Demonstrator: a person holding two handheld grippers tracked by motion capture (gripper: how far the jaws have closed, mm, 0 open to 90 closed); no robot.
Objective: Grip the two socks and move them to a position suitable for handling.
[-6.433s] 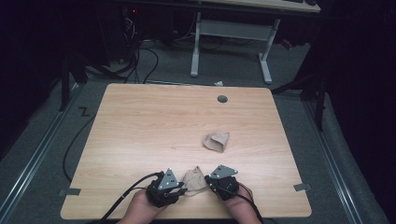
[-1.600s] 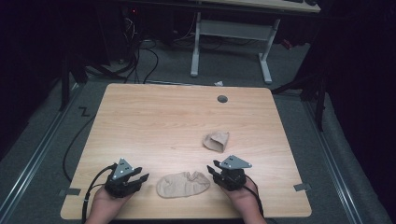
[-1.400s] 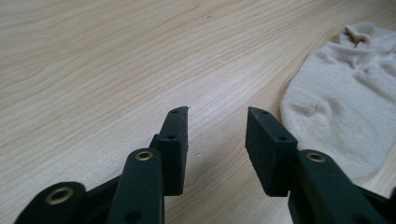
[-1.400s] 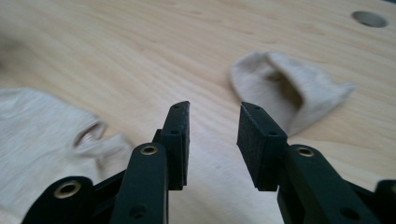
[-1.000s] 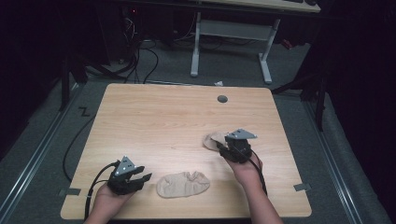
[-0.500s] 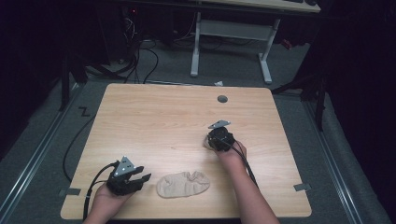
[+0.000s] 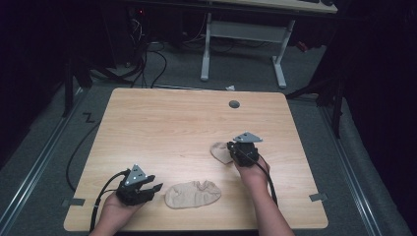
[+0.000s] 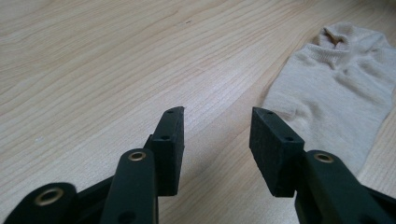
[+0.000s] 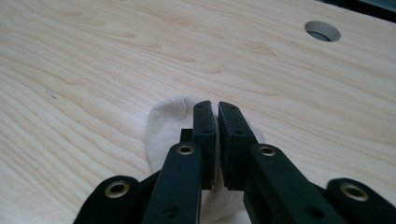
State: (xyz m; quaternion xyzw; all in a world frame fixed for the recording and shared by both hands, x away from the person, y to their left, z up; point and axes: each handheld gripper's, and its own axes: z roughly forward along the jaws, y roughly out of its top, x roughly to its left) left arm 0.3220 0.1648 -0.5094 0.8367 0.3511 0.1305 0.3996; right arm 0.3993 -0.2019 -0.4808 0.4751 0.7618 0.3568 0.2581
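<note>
Right gripper: we found its jaws nearly closed over the crumpled sock at table centre-right | left gripper: jaws apart, empty | flat sock: just right of it, long axis left-right.

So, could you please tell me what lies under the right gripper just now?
Under the right gripper lies a small crumpled beige sock on the wooden table. Its jaws are closed on the fabric; the gripper covers the sock's near part.
</note>
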